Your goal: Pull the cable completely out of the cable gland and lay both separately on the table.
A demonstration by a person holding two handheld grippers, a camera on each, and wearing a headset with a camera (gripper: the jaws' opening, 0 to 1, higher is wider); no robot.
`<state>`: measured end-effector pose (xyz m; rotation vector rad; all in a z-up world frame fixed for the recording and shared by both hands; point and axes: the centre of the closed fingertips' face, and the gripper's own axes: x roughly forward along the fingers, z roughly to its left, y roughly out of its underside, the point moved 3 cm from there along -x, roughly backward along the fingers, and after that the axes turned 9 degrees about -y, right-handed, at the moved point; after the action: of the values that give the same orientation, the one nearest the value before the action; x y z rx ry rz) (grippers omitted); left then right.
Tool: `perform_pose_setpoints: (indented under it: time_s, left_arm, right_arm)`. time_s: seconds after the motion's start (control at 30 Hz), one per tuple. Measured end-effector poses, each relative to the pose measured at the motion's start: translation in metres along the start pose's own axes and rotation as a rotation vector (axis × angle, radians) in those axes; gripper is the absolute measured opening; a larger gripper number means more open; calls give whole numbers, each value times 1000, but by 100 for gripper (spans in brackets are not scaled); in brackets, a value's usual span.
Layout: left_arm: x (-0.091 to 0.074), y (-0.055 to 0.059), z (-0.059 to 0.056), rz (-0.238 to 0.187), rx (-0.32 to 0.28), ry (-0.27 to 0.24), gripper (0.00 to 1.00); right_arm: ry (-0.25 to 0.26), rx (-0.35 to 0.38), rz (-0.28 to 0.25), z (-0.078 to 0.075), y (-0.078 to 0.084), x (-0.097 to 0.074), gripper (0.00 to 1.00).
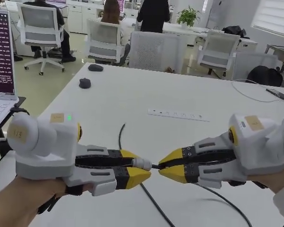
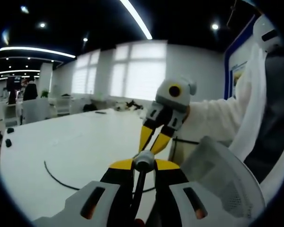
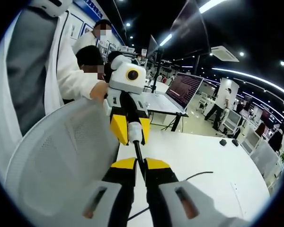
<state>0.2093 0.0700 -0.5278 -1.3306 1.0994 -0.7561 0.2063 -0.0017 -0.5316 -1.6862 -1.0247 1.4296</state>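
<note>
In the head view my left gripper is shut on the white cable gland, which sticks out between its yellow tips just above the white table. A short stretch of black cable runs from the gland straight into my right gripper, which is shut on it, tip to tip with the left. More cable curves over the table behind and trails toward me. The left gripper view shows the gland in its jaws, the right gripper just beyond. In the right gripper view the cable leads to the gland.
A white power strip lies mid-table. Two dark mice sit at the far left, beside an open laptop. Office chairs and people are beyond the table. A white mesh chair stands close to me.
</note>
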Motion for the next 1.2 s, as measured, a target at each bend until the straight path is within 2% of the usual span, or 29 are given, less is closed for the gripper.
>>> perform_pose_setpoints:
  time_s: [0.3,0.6,0.67,0.87,1.0,1.1,1.2]
  left_arm:
    - [-3,-4,7,-18,-26,-33,16]
    - [-4,-5,8,-21,-31,-34,16]
    - [-4,-4,7,-19,-34,-32,16]
    - [-3,-3,7,-12,-30,-30,16]
    - [-3,-3,8,-14,-28,-36,16]
    - [-2,-3,6,-10,-4,-35,16]
    - [-1,0,5,11,28,-38,16]
  right_arm:
    - [66,68,-18,-10,20,-18,5]
    - [121,144,17,-10,49,-36,4]
    - [125,163,-3,-7,48,-38,4]
    - [130,161,-3,-7,48,-37,4]
    - [126,155,14,-6,46,-32,4]
    - [132,140,42,-7,44,-31,5]
    - [136,126,0,-8,30,-31,8]
